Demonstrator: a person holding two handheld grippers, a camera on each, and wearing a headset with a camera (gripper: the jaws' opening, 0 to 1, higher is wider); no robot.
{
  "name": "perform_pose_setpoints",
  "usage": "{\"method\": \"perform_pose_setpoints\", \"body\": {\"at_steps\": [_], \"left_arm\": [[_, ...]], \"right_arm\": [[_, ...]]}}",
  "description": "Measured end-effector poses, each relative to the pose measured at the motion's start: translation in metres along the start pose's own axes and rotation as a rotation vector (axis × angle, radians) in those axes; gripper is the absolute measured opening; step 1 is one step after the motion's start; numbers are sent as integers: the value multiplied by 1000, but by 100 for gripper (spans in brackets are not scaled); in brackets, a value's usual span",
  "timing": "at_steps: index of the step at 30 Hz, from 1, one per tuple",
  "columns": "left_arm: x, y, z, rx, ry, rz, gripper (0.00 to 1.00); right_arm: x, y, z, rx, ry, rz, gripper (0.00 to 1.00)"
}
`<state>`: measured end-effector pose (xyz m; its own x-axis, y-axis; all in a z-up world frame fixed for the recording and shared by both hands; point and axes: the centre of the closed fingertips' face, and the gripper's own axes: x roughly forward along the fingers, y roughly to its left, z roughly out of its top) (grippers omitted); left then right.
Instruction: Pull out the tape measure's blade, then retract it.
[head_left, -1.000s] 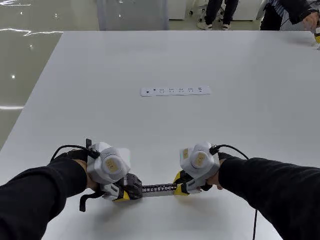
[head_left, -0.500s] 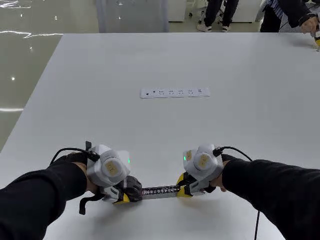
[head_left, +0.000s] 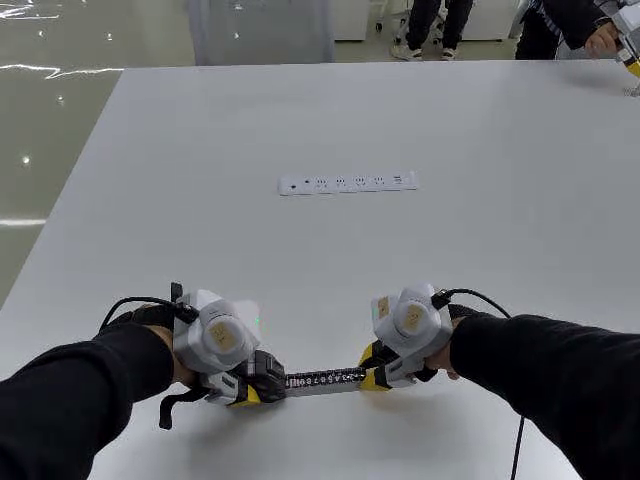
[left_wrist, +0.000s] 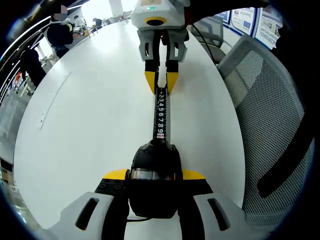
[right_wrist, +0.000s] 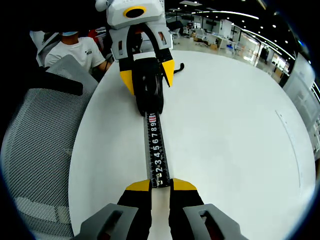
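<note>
Head view: left claw (head_left: 248, 386) pinches tape measure case (head_left: 266, 374), near table (head_left: 400, 120) edge; right claw (head_left: 370, 378) pinches blade (head_left: 322, 379) tip. Blade partly drawn, short numbered length exposed between claws. Judged: pull-out under way, retraction not yet done.

Big white tabletop (head_left: 480, 130), glossy and mostly bare. A single white power strip (head_left: 348, 183) lies flat on it, well ahead of the left gripper (head_left: 245, 388) and right gripper (head_left: 372, 368), out toward the far edge and roughly centred between them.
</note>
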<state>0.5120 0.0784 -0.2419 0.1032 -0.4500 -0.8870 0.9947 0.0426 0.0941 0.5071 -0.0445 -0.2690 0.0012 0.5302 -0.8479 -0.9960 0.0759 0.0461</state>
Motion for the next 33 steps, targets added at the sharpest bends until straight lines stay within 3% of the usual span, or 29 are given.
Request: {"method": "perform_pose_setpoints", "body": {"at_steps": [33], "left_arm": [[0, -1, 1, 3, -5, -1, 32]], "right_arm": [[-11, -2, -17, 19, 16, -10, 8]]}}
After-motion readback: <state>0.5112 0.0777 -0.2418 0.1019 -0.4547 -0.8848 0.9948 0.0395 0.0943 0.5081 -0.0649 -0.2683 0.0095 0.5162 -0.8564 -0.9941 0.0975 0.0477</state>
